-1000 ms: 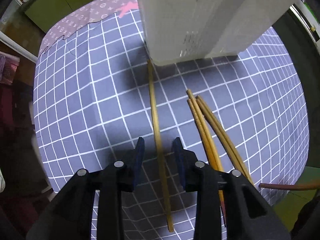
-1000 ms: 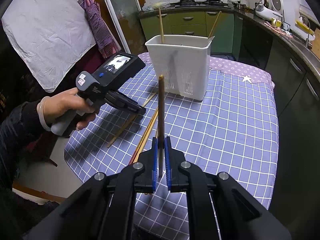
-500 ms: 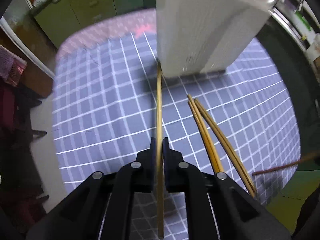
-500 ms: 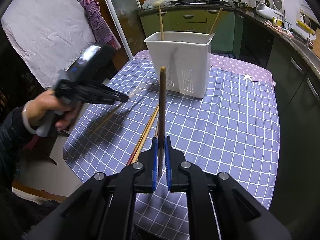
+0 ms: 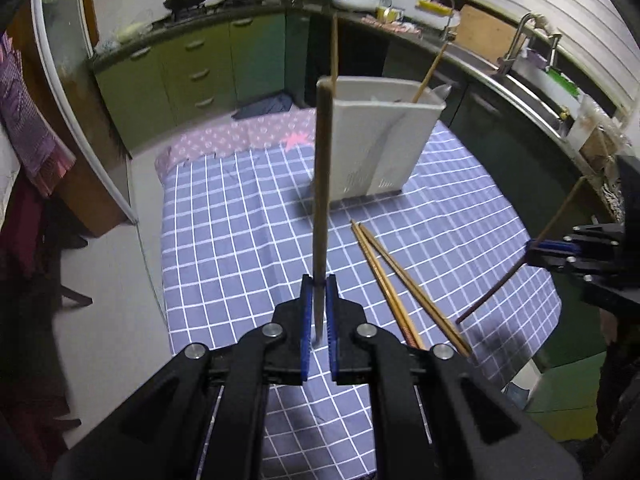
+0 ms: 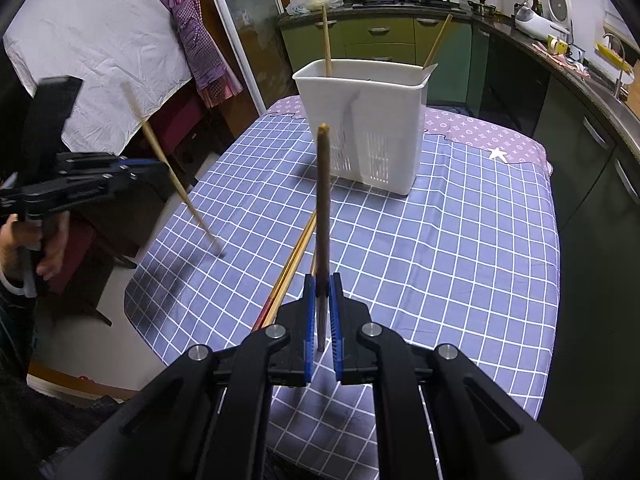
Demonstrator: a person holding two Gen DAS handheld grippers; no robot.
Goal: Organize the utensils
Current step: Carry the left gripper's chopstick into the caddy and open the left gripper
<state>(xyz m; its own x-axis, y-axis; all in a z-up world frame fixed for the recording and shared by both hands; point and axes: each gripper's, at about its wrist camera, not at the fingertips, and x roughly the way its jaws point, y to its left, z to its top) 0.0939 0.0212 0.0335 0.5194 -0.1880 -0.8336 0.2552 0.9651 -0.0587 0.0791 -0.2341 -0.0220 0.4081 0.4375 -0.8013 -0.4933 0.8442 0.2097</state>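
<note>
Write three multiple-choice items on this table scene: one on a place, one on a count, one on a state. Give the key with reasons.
1. Where does the white utensil holder stand?
A. on the checked tablecloth
B. on the counter
C. on the floor

2. How many chopsticks lie flat on the cloth?
A. none
B. two
C. five

3. What is the left gripper doing?
A. standing open, empty
B. shut on a pale chopstick
C. gripping the holder

Key: A, its base rests on the cloth; B, a pair lies before the holder; B, the fingers clamp the stick.
</note>
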